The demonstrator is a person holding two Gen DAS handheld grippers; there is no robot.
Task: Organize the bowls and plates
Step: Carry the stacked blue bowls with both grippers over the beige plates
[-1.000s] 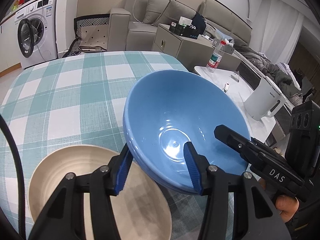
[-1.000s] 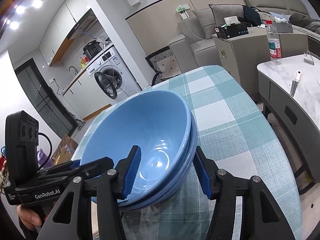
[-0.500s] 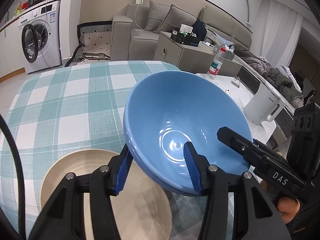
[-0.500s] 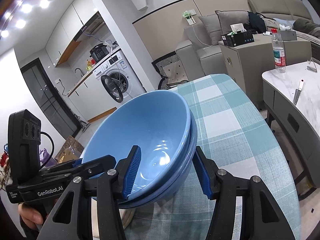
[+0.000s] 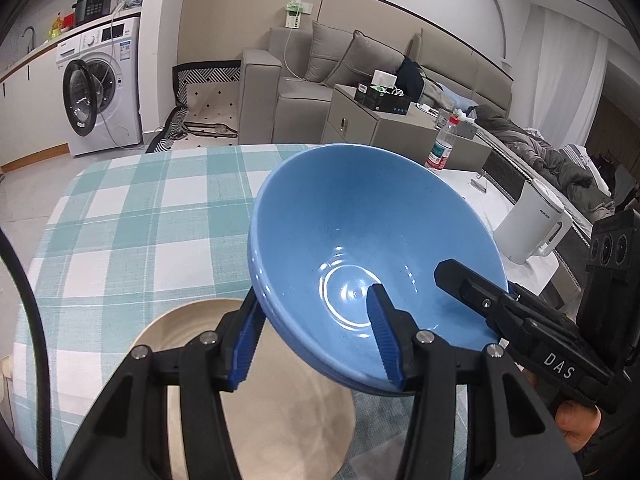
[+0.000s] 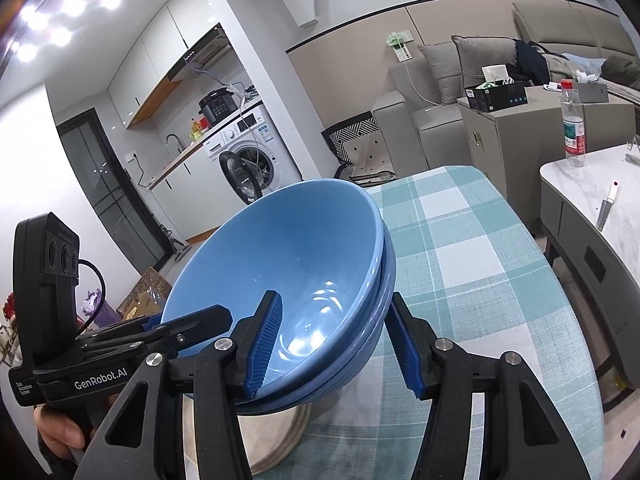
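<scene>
Stack of blue bowls (image 5: 372,248) already nested, held tilted in the air above the beige plate (image 5: 256,392) near the table's (image 5: 132,216) near edge. Left gripper (image 5: 316,340) and right gripper (image 6: 336,340) each clamp opposite rims, part-closed. Setting down remains.

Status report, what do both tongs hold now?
Left tongs and right tongs both shut on stacked blue bowls, opposite rims. Stack held above beige plate on checked table. Nothing in the way.
</scene>
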